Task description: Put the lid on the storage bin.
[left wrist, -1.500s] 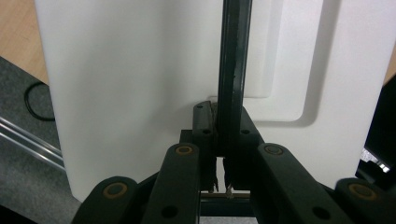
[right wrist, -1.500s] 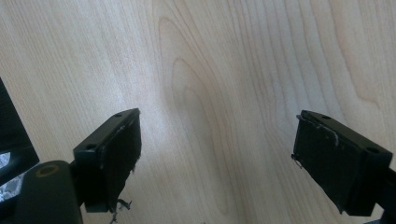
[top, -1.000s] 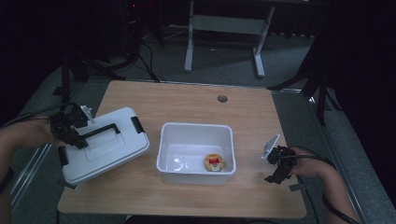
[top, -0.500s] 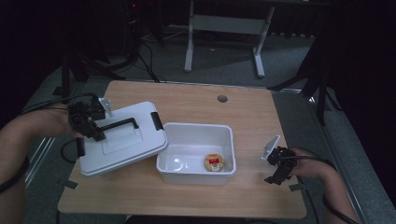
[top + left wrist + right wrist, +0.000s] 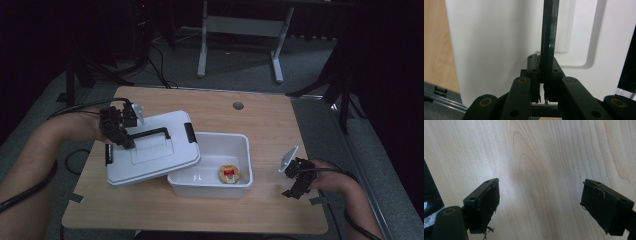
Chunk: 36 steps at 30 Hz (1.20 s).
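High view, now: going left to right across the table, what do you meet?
Left claw shut on the lid's black handle → white lid, overhanging the bin's left edge → white bin → small round container inside it → right claw, jaws open over bare table.

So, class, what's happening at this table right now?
A person works with a gripper in each hand. The left gripper is shut on the black handle of a white lid and holds the lid tilted over the left edge of an open white bin. A small round container lies inside the bin. The right gripper is open and empty over the bare wooden table, to the right of the bin.
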Tool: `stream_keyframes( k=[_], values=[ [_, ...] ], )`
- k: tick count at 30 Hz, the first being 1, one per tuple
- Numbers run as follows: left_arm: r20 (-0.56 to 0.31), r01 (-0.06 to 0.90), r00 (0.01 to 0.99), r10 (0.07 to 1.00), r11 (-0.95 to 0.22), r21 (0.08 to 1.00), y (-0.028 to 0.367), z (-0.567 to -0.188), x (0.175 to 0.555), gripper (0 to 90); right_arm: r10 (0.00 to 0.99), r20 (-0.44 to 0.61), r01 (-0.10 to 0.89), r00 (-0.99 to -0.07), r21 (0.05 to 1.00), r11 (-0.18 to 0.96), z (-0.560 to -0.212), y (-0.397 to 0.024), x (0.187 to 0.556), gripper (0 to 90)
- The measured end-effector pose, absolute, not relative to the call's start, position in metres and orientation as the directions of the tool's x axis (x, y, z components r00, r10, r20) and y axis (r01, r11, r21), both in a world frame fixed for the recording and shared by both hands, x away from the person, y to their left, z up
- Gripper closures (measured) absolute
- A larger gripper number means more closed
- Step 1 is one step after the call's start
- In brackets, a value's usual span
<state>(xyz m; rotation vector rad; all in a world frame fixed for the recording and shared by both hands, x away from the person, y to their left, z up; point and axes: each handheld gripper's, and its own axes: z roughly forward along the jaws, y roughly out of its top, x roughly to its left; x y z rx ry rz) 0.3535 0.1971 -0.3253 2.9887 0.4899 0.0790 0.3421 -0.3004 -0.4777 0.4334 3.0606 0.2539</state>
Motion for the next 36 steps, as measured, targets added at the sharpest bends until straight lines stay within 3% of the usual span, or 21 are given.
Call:
stream_keyframes(
  k=[18, 36],
  values=[
    [0.049, 0.155, 0.985, 0.163, -0.978, 0.143, 0.123, -0.318, 0.366, 83.4, 0.277, -0.015, 0.27, -0.961, 0.179, 0.946, -0.476, -0.303, 0.339, 14.8],
    [0.036, 0.024, 0.999, 0.028, -0.994, 0.108, 0.055, -0.338, 0.368, 83.4, 0.254, -0.014, 0.246, -0.967, 0.193, 0.95, -0.476, -0.296, 0.339, 14.9]
  ],
)
